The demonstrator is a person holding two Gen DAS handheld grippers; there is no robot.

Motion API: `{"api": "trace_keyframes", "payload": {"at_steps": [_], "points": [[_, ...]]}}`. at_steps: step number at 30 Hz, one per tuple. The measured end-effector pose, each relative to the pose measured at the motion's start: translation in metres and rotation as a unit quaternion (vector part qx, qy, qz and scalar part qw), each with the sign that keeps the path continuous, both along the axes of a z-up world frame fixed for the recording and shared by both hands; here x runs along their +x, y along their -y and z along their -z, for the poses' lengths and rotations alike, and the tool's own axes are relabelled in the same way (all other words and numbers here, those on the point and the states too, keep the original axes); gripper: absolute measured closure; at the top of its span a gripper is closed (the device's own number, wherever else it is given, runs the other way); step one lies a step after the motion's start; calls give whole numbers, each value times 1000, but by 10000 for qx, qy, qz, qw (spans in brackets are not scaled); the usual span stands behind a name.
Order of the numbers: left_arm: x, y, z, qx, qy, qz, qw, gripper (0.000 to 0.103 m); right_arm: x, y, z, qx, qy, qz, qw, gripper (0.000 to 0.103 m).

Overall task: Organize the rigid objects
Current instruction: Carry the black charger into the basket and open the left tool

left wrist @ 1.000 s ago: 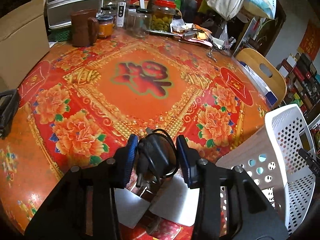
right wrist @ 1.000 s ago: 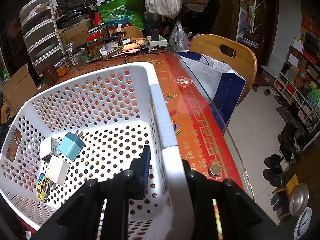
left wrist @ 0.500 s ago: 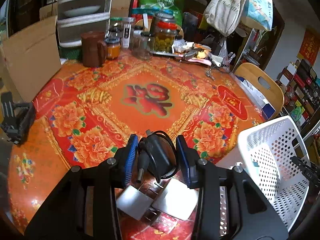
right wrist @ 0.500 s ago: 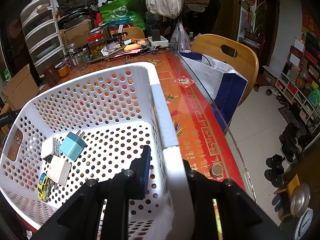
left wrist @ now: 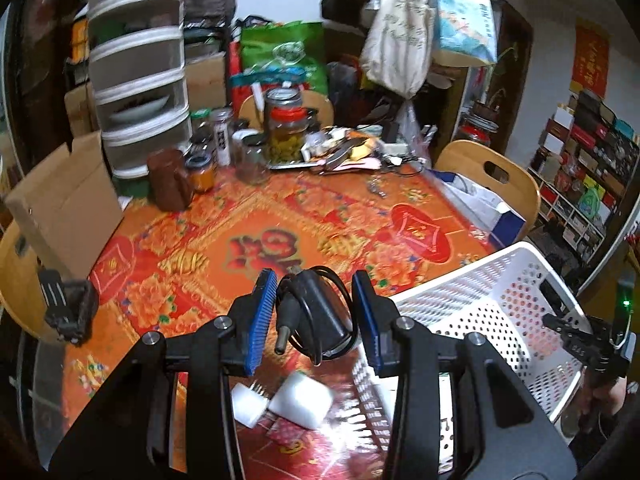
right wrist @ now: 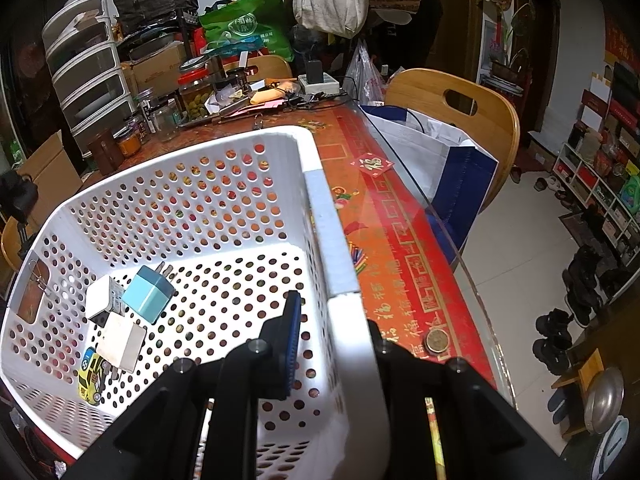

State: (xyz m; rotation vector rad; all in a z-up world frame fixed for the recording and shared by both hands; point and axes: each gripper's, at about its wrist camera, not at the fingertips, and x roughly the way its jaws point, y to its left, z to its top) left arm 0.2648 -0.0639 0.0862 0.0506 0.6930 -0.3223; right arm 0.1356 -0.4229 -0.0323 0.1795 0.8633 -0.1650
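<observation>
My left gripper [left wrist: 314, 320] is shut on a black power adapter [left wrist: 316, 314] with its cord looped around it, held above the red patterned table [left wrist: 256, 232]. Two white chargers [left wrist: 280, 400] lie on the table below it. The white perforated basket [left wrist: 500, 300] stands just to the right. My right gripper [right wrist: 332, 328] is shut on the basket's right wall [right wrist: 352, 344]. Inside the basket [right wrist: 224, 176] lie a light blue plug [right wrist: 148, 294], two white chargers [right wrist: 120, 342] and a small yellow toy car [right wrist: 90, 372].
Jars [left wrist: 284, 128], a brown mug [left wrist: 170, 180] and clutter stand at the table's far side. A cardboard box [left wrist: 60, 200] is at the left. Wooden chairs [right wrist: 452, 120] and a blue-white bag [right wrist: 432, 160] stand beside the table's right edge. A coin [right wrist: 437, 340] lies near that edge.
My left gripper has risen and moved back with the adapter, so the basket and more of the room show. The right gripper and basket have stayed almost still.
</observation>
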Motion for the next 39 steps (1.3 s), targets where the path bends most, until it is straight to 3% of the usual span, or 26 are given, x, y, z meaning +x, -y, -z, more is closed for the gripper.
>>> {"api": "trace_keyframes", "payload": {"at_steps": [9, 21, 32, 39], "points": [[-23, 63, -11, 236, 34, 477, 9986, 66, 0, 0, 1, 26, 13, -16, 10000, 85], [-34, 143, 35, 849, -461, 957, 9907, 66, 0, 0, 1, 28, 11, -16, 10000, 85], [-33, 192, 95, 1741, -1102, 1278, 9702, 66, -1, 0, 1, 29, 12, -16, 10000, 85], [-30, 199, 109, 1939, -1349, 1364, 9621, 66, -1, 0, 1, 28, 9, -17, 10000, 85]]}}
